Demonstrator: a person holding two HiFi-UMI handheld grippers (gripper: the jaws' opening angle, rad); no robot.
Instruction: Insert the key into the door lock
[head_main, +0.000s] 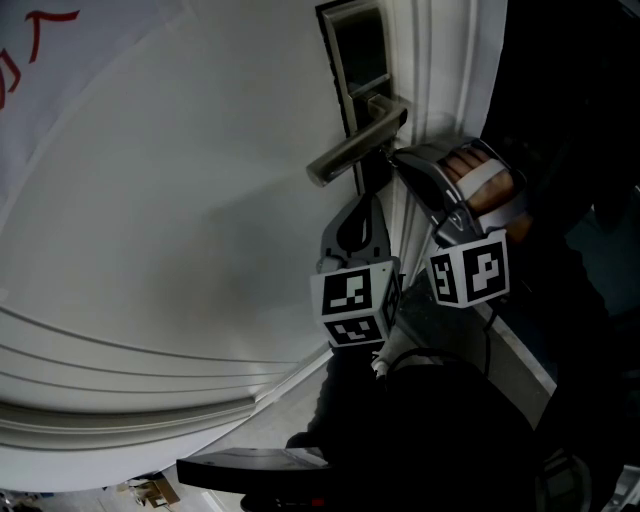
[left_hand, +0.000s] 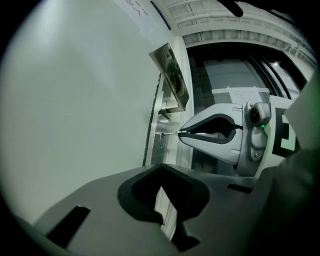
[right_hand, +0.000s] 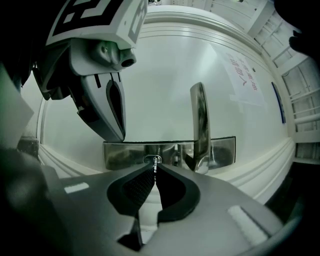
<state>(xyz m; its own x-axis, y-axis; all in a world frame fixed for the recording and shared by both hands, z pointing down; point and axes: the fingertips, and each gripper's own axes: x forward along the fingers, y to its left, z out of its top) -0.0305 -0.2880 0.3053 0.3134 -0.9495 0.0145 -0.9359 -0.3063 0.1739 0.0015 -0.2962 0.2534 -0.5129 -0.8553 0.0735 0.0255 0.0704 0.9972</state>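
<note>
Here the white door fills most of the scene, and its steel lock plate carries a lever handle. The right gripper pinches the key at its jaw tips, the blade reaching the keyhole below the handle. The left gripper hangs just beside, jaws closed on nothing.

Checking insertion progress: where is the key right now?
In the right gripper view, the key is pinched in the right gripper, its tip at the keyhole of the lock plate, left of the handle.
</note>
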